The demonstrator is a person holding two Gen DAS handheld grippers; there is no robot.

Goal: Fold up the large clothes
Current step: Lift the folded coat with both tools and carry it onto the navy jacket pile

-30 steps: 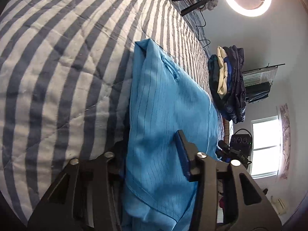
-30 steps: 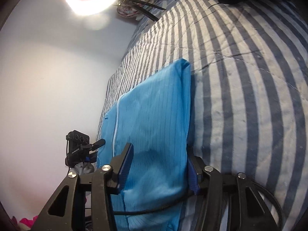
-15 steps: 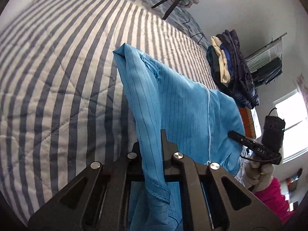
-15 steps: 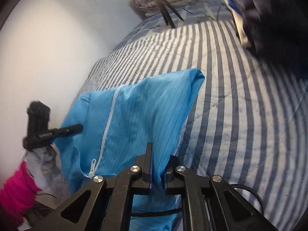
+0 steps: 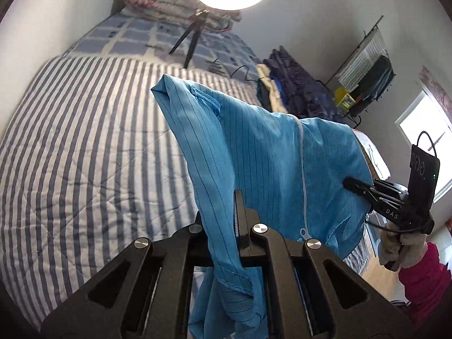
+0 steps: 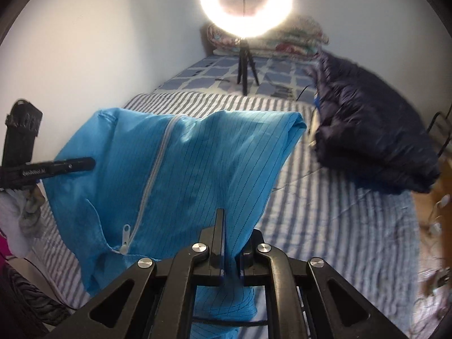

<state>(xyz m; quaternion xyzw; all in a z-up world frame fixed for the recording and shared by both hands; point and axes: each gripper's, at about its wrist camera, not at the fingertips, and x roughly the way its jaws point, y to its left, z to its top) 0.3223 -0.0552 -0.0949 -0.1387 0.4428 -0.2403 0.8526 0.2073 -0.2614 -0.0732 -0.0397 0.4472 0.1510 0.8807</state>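
Note:
A large blue pinstriped garment [image 5: 262,152] with a white zipper hangs lifted above the striped bed [image 5: 84,152]. My left gripper [image 5: 226,226] is shut on one edge of it. My right gripper [image 6: 228,243] is shut on the opposite edge of the garment [image 6: 183,163]. The cloth stretches between the two grippers, its far fold still up toward the bed. Each gripper shows in the other's view: the right one [image 5: 350,182] at the garment's right edge, the left one [image 6: 90,162] at its left edge.
A pile of dark navy clothes [image 6: 373,141] lies on the bed's right side. A ring light on a tripod [image 6: 245,65] stands at the bed's head by folded quilts [image 6: 282,39]. A wall runs along the left, a rack [image 5: 367,70] and window on the right.
Both grippers closed on the garment's near edges and lifted it off the bed; the views tilted up toward the head of the bed.

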